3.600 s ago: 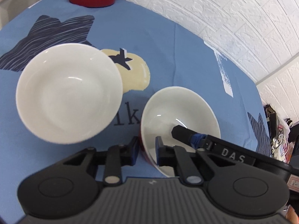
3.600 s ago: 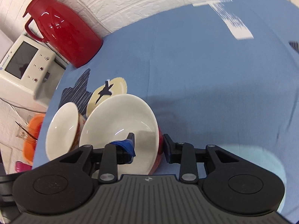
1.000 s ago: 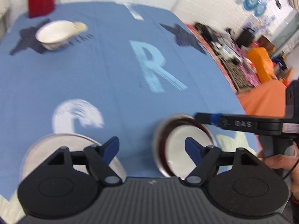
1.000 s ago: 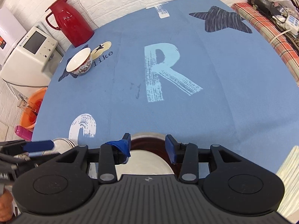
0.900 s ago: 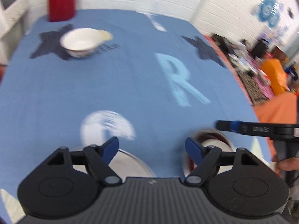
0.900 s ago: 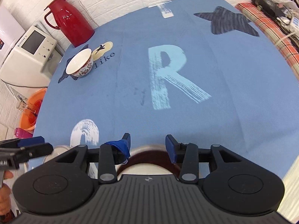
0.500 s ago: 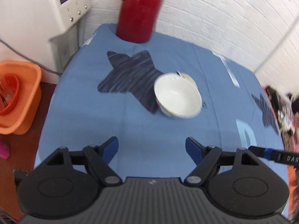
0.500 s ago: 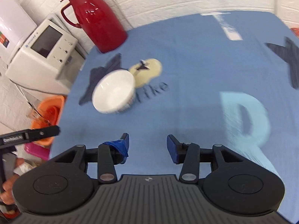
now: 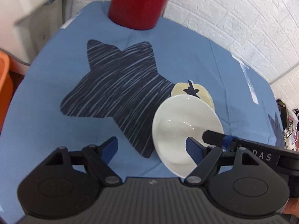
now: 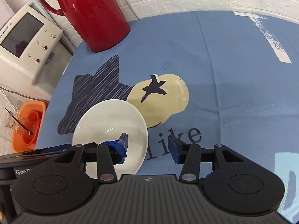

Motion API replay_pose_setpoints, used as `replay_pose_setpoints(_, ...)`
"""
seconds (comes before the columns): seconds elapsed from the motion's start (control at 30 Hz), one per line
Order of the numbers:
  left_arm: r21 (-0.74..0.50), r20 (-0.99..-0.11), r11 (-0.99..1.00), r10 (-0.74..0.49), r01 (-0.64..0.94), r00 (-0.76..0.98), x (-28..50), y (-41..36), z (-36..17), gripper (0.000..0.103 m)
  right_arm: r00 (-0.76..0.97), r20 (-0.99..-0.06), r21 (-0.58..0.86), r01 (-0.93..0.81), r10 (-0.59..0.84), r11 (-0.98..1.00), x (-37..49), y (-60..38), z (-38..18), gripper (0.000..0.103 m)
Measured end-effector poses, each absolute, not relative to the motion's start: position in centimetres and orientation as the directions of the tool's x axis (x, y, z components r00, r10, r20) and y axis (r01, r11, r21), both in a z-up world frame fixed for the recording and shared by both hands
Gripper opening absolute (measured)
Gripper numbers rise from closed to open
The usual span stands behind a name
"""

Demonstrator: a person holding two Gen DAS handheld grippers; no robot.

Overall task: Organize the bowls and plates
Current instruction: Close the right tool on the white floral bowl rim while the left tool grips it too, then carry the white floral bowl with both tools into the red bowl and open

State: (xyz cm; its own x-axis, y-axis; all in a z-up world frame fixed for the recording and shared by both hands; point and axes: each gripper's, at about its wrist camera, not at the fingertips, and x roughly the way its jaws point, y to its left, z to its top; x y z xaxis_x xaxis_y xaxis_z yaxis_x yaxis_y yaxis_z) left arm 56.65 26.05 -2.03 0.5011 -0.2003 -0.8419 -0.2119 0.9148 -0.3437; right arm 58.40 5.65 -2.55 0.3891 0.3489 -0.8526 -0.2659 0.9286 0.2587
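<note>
1. A white bowl [image 9: 179, 128] sits on the blue-clothed desk [image 9: 56, 97], at the near right edge of the dark star print [image 9: 119, 87] and just near of the cream apple print [image 10: 160, 97].
2. The left gripper [image 9: 152, 146] is spread wide; its right finger crosses in front of the bowl's near rim, its left finger is over bare cloth, and neither clamps anything.
3. The right gripper [image 10: 147, 145] is also parted: its left finger, wrapped in blue tape, lies over the bowl's inside, and its right finger is outside the rim above the printed "like" [image 10: 173, 143]. Whether it touches the bowl cannot be told.
4. Only the left wrist view shows the right gripper's dark finger reaching in from the right over the bowl.
5. Only the right wrist view shows the whole red jug [image 10: 89, 13] with its handle at the far left, the white machine's screen [image 10: 22, 33], and the orange basin [image 10: 28, 123] off the desk's left edge.
</note>
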Motion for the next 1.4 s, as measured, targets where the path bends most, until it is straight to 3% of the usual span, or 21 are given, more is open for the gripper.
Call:
replay_pose_setpoints(0.3,-0.306,-0.843,0.931,-0.168,-0.2,0.51,56.7,25.6,-4.0,0.061,0.396,-0.85,0.229,-0.316,0.347,0.921,58.7,6.8,-3.9,0.034)
replay_pose_setpoints(0.47,-0.346,-0.837,0.922,-0.22,-0.174,0.501,56.5,25.5,-4.3,0.006,0.338,-0.802,0.379,-0.347,0.492,0.858,58.0,7.1,-4.7,0.023)
replay_pose_setpoints(0.9,-0.372,-0.825,0.922,-0.275,-0.108,0.493,51.5,22.3,-1.1,0.0,0.363,-0.807,0.346,-0.349,0.466,0.871,51.9,4.1,-1.7,0.023)
replay_pose_setpoints(1.17,-0.378,-0.804,0.925,-0.345,0.033,0.485,42.2,14.1,2.9,0.0,0.421,-0.816,0.277,-0.315,0.395,0.908,41.1,-4.2,2.4,0.024)
replay_pose_setpoints(1.4,-0.365,-0.804,0.912,-0.411,0.188,0.429,33.8,5.4,4.3,0.0,0.447,-0.83,0.274,-0.193,0.333,0.942,31.6,-11.8,2.8,0.025)
